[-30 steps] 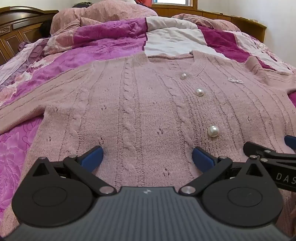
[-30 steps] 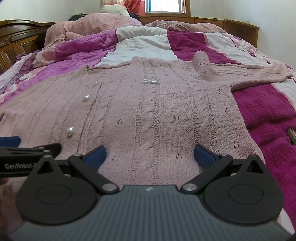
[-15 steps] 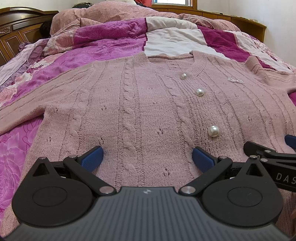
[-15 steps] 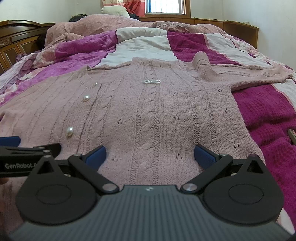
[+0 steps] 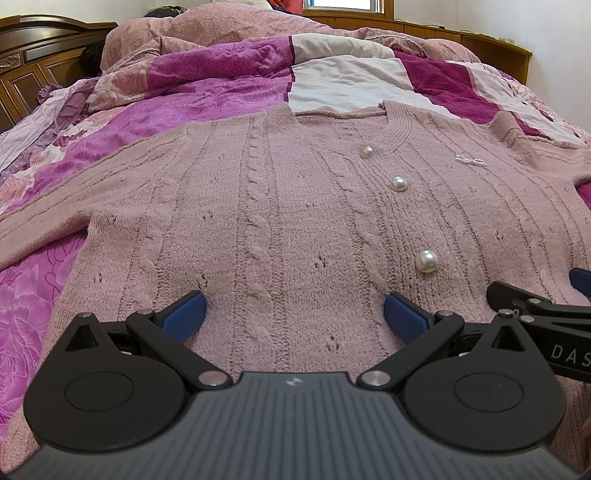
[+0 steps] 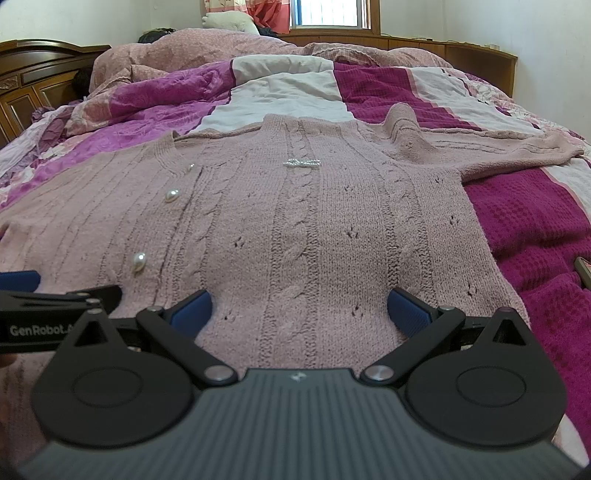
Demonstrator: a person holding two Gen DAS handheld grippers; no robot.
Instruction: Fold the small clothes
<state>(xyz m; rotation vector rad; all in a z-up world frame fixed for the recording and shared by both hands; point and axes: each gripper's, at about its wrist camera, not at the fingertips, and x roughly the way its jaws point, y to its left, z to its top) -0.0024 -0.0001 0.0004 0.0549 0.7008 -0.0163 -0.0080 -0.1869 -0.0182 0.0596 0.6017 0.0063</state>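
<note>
A pink cable-knit cardigan [image 5: 288,206] with pearl buttons [image 5: 426,261] lies flat and face up on the bed, sleeves spread to both sides. My left gripper [image 5: 293,317] hovers open over its lower hem, left of the button line, nothing between the blue pads. My right gripper [image 6: 298,309] stands open over the hem on the other half of the cardigan [image 6: 314,221], below a small beaded bow [image 6: 301,162]. Each gripper shows at the edge of the other's view, side by side. The right sleeve [image 6: 517,147] stretches out toward the bed's right side.
The cardigan rests on a patchwork quilt [image 6: 535,221] of magenta, purple and white. A bunched pink duvet [image 5: 221,33] lies at the far end by a dark wooden headboard [image 5: 33,70]. A small dark object [image 6: 583,266] sits at the right edge.
Both views tilted slightly upward, showing more of the far bed and window. The grippers stayed open over the hem; the cardigan has not moved.
</note>
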